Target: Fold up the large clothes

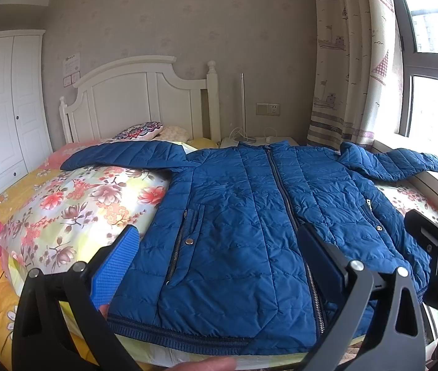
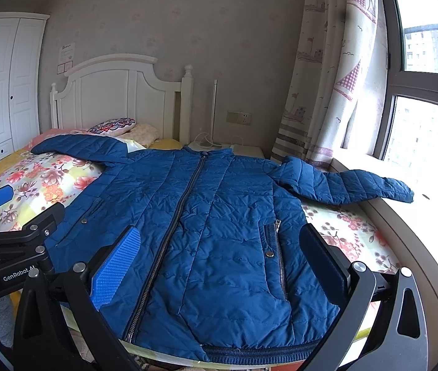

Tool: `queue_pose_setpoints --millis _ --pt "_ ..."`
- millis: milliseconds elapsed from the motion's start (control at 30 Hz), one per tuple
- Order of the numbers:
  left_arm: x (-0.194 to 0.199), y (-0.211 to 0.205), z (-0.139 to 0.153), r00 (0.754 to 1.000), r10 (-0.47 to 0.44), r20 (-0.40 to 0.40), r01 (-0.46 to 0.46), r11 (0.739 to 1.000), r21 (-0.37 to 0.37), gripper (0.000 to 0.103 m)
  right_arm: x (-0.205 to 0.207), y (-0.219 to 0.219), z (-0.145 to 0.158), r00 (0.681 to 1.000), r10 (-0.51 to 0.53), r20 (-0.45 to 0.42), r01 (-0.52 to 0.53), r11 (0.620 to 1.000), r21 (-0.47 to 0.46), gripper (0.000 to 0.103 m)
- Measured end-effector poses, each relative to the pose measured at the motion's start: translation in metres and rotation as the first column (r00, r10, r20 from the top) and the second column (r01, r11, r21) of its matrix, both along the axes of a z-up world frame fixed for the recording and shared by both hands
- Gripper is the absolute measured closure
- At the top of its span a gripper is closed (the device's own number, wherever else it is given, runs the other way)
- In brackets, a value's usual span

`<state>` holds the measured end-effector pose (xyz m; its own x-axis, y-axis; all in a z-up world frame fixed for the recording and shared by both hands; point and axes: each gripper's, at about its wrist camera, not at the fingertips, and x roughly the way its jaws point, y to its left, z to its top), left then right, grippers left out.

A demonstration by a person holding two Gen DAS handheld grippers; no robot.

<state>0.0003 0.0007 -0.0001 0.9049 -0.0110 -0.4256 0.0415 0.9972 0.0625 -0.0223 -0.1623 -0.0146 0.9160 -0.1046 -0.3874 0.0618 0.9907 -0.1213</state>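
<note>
above jacket hem, both tools spread, level

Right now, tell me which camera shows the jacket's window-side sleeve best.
The right wrist view. There the sleeve runs unbroken from shoulder to cuff, lying onto the windowsill. The left wrist view shows the same sleeve smaller, squeezed near the frame's edge, with glare behind its cuff.

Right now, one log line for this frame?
stage: pre-fold | blue jacket: flat on bed, zipped, sleeves spread | left hand-held gripper: open | right hand-held gripper: open
</note>
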Motion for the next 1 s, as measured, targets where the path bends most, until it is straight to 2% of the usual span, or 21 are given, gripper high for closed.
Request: queue_pose_setpoints --millis 1000 --pt "-0.0019 0.0048 -0.0047 1.000 -0.001 -0.003 0.001 1.000 0.000 0.002 -0.0008 -0.0010 -0.0027 1.000 0.004 -0.006 -0.004 1.000 0.013 0.004"
